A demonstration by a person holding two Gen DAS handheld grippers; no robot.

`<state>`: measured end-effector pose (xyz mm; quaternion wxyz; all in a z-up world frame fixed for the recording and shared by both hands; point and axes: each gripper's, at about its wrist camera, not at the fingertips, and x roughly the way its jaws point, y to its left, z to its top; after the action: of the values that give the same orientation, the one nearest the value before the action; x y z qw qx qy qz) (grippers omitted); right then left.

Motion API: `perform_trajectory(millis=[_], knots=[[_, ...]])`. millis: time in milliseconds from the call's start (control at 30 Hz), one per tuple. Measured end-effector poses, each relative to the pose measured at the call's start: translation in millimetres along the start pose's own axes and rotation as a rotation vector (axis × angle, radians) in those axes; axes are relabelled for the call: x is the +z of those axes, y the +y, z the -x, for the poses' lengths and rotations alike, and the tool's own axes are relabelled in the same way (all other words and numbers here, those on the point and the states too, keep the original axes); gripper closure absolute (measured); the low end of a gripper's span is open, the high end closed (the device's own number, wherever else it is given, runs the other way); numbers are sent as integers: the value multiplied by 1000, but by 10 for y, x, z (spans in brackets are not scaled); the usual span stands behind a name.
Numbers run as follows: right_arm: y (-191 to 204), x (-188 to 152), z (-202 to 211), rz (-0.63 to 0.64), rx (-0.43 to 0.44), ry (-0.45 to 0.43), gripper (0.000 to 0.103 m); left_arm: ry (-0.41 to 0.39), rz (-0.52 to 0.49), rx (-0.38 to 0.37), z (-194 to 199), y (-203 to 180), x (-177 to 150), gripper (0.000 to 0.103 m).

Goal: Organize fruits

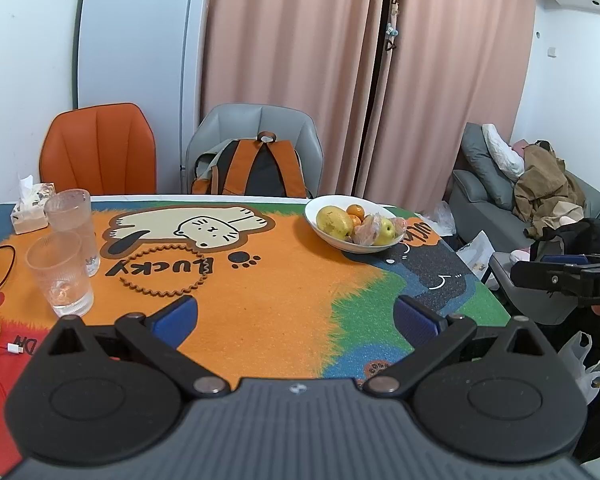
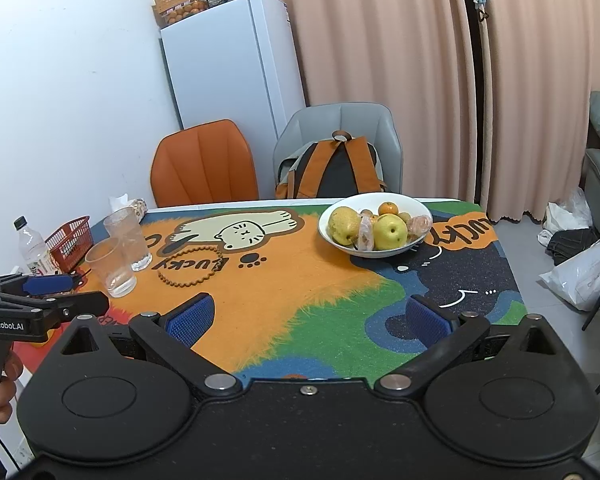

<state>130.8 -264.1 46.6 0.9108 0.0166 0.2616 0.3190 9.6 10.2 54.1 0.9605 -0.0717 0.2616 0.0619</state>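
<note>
A white bowl (image 1: pixel 324 233) (image 2: pixel 384 251) stands at the far right of the table. It holds a yellow pear (image 1: pixel 333 221) (image 2: pixel 343 225), a yellow-green apple (image 1: pixel 384 230) (image 2: pixel 389 231), small oranges (image 1: pixel 355 211) (image 2: pixel 389 208) and plastic-wrapped fruit (image 1: pixel 367 229) (image 2: pixel 419 225). My left gripper (image 1: pixel 296 314) is open and empty above the near table edge. My right gripper (image 2: pixel 309 317) is open and empty, nearer the bowl's side. Each gripper shows at the edge of the other's view.
Two clear glasses (image 1: pixel 62 273) (image 2: pixel 112 266) stand at the left, with a brown wavy ring (image 1: pixel 164 272) beside them. A tissue box (image 1: pixel 30 210), red basket (image 2: pixel 70 240) and water bottle (image 2: pixel 34 250) sit farther left. Two chairs and a backpack (image 1: pixel 256 170) are behind the table.
</note>
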Motion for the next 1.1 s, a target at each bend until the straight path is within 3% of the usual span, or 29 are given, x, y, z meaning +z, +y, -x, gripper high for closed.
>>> perform_trajectory(millis=[1100], knots=[[27, 7, 5, 2, 0, -1, 0, -2, -13, -15, 11, -47, 2, 0]])
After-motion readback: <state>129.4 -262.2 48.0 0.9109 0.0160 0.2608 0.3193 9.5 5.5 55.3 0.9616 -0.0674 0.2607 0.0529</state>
